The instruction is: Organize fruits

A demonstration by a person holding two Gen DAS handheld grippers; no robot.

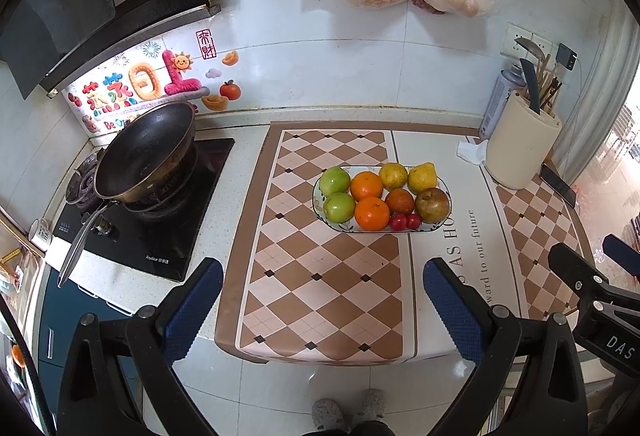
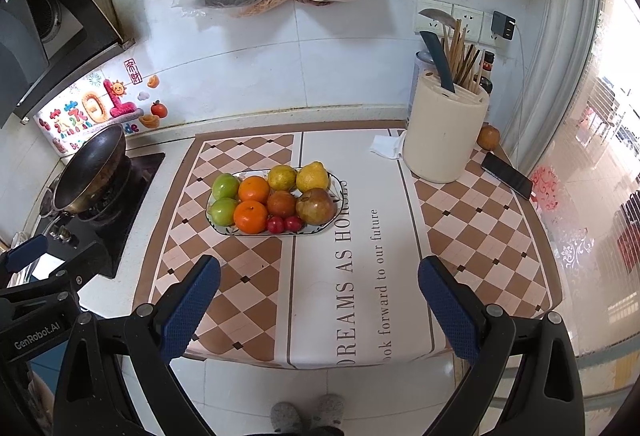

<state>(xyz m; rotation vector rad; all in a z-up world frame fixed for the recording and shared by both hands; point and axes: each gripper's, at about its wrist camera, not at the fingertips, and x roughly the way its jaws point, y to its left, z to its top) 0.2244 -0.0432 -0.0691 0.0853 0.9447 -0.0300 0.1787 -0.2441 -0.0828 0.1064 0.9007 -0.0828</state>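
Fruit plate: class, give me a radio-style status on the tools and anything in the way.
Left tool open, empty. Right tool open, empty. Fruit plate full, on the mat, untouched. Path to plate clear.

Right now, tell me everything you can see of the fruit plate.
The plate is a shallow oblong dish, white and glossy like ceramic, with a dark rim line and small leafy markings. It lies flat on the checked mat in the middle of the counter. It is full: two green apples at the left, two oranges, two yellow citrus at the back, darker fruits at the right and two small red ones in front. No gripper touches it.
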